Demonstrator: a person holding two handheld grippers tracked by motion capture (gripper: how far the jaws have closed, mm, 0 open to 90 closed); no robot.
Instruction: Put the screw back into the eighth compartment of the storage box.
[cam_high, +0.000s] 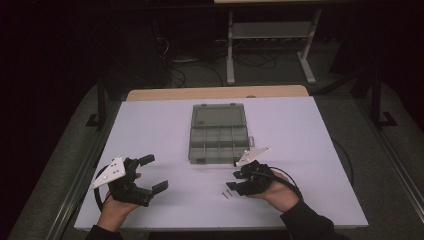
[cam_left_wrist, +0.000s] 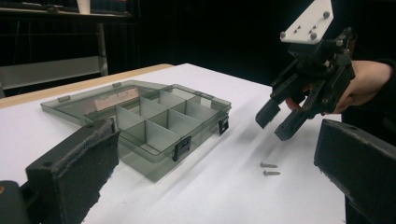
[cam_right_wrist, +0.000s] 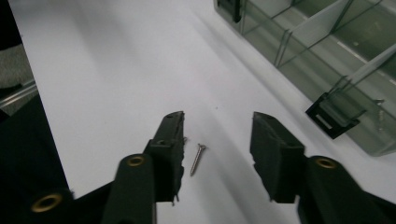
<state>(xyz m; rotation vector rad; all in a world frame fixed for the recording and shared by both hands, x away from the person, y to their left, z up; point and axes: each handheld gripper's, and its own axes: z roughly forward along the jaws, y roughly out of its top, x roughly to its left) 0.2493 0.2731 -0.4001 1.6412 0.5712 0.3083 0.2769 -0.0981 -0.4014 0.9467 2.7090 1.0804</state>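
Note:
A clear grey compartment box (cam_high: 219, 135) lies open in the middle of the white table (cam_high: 300, 130), its lid folded back to the far side. Two small screws (cam_high: 227, 193) lie side by side on the table in front of it. My right gripper (cam_high: 233, 180) hovers just over them, tilted down. In the right gripper view its jaws (cam_right_wrist: 219, 123) stand apart with one screw (cam_right_wrist: 198, 158) on the table between them, untouched. My left gripper (cam_high: 155, 173) is held wide open at the front left, with nothing in it; from there the screws (cam_left_wrist: 268, 164) lie below the right gripper (cam_left_wrist: 274, 127).
The box's compartments (cam_left_wrist: 154, 126) look bare, with black latches on the near wall. A wooden strip (cam_high: 215, 93) borders the table's far edge. Beyond it stand white desk legs (cam_high: 230, 50) and cables on the floor. The table's front edge runs close to both hands.

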